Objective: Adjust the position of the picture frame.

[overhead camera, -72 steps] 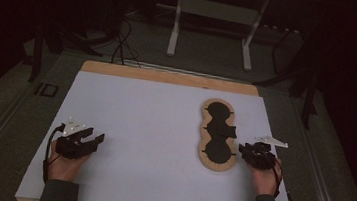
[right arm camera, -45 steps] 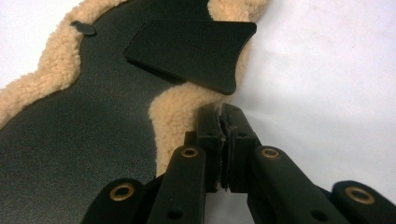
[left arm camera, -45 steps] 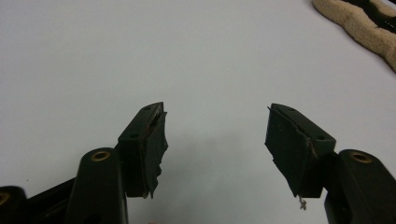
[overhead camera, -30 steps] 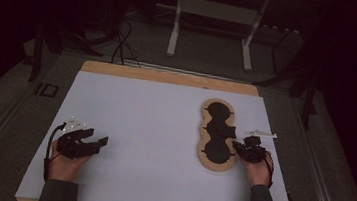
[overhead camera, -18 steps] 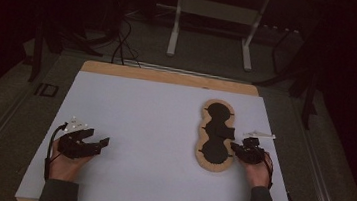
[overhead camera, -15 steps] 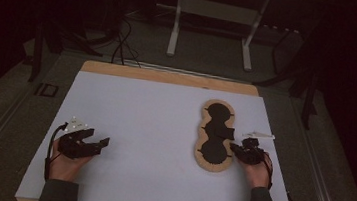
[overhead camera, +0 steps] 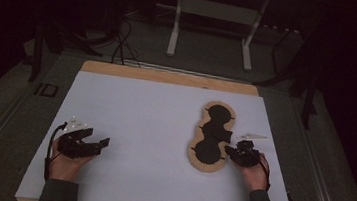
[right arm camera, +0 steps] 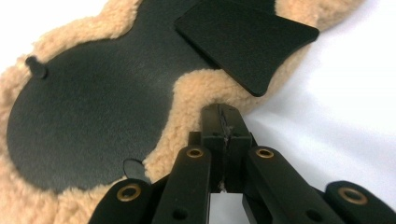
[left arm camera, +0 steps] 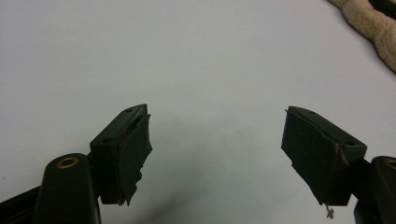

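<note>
one fleece-edged pad (overhead camera: 212, 137) lies flat, long axis running toward table's far edge.

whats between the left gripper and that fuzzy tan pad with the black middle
Nothing: in the high view, only bare white table sheet lies between the open left gripper and the tan fleece-edged pad with black centre.

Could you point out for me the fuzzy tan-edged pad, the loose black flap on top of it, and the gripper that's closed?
fleece-edged black pad (right arm camera: 84, 116), right gripper view, its black centre.
black flap (right arm camera: 247, 37), right gripper view, middle of the flat piece.
right gripper (right arm camera: 223, 122), right gripper view, tips of its shut jaws by the fleece edge.
</note>
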The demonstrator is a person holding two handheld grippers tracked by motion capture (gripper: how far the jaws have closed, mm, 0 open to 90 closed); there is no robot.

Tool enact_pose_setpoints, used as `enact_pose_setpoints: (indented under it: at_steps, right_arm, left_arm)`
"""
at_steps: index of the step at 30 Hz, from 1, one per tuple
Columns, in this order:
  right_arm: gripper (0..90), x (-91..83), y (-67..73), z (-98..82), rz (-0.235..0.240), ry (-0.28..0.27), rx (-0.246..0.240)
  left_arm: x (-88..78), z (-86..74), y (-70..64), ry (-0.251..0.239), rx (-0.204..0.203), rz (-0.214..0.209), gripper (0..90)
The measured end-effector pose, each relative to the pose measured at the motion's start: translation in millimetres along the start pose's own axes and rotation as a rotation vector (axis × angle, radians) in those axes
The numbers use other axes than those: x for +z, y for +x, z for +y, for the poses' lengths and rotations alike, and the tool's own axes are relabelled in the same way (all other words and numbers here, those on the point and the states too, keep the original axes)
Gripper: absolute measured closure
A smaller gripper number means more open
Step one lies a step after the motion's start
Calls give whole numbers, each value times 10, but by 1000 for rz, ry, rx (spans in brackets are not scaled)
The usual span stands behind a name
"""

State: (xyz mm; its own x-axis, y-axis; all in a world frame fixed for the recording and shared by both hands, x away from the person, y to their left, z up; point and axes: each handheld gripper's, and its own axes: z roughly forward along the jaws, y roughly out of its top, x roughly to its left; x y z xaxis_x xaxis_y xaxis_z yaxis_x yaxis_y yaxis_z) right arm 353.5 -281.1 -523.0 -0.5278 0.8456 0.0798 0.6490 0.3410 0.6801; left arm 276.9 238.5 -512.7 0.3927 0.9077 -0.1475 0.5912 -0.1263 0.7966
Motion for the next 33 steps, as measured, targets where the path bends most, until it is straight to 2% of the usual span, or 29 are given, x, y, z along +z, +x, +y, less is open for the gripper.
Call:
enact_pose_setpoints:
  at_steps: [8,14,17,20,33]
  right_arm:
    - [900,4,132,6,27,14,-46]
    - [900,11,249,19,68,18,-79]
    - [900,16,315,29,89,20,-87]
    - [900,24,377,36,117,17,-99]
    - [900,28,574,68,124,17,-145]
  left_arm:
    - [4,4,-15,2,15,26,242]
    - [2,5,-14,0,13,39,242]
    - [1,4,-12,2,15,23,252]
    - [6,3,-20,1,19,14,300]
    - [-13,6,-15,-15,14,13,353]
